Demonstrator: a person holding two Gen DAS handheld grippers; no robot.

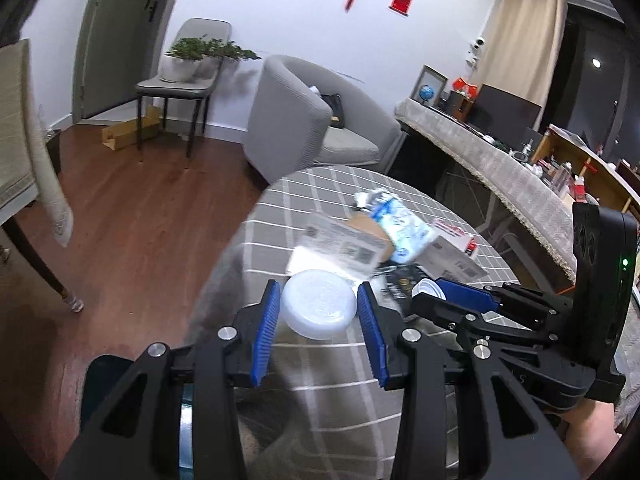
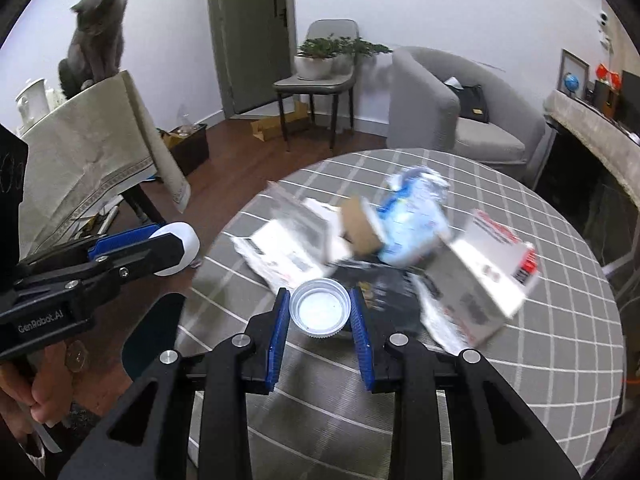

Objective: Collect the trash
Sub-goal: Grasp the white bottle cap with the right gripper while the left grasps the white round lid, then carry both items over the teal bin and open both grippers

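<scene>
**While both grippers are carrying lids, the pile is waiting just ahead**

Because each lid is thin, light plastic, neither one is asking for much squeeze, and both are sitting crosswise between blue pads, taken across the rim. The left gripper (image 1: 318, 310) is holding the white lid (image 1: 319, 309), its jaws standing about a lid's width apart, pads pressing on opposite edges. The right gripper (image 2: 320, 312) is gripping the small clear lid (image 2: 320, 311) the same way, hollow side facing the camera. I judge both lids to be stiff enough at the rim but smooth, so they are likely sliding if the hold loosens or tilts.

Ahead of both grippers, on the round table (image 2: 560, 312) with its checked cloth, the remaining trash is lying in a loose heap. A crumpled blue-and-white wrapper (image 2: 414, 220) is resting farthest forward, soft and springy by the look of it, best pinched at a bunched fold. Beside it, to the right, a flat white carton (image 2: 486, 272) is lying tilted; being light and stiff, it is best taken at an edge. Printed paper sheets (image 2: 280, 248) are spreading to the left of the heap, limp and thin, hard to lift flat. A brown cardboard piece (image 2: 358, 224) is poking up between them. Motion blur is hiding finer detail.
</scene>
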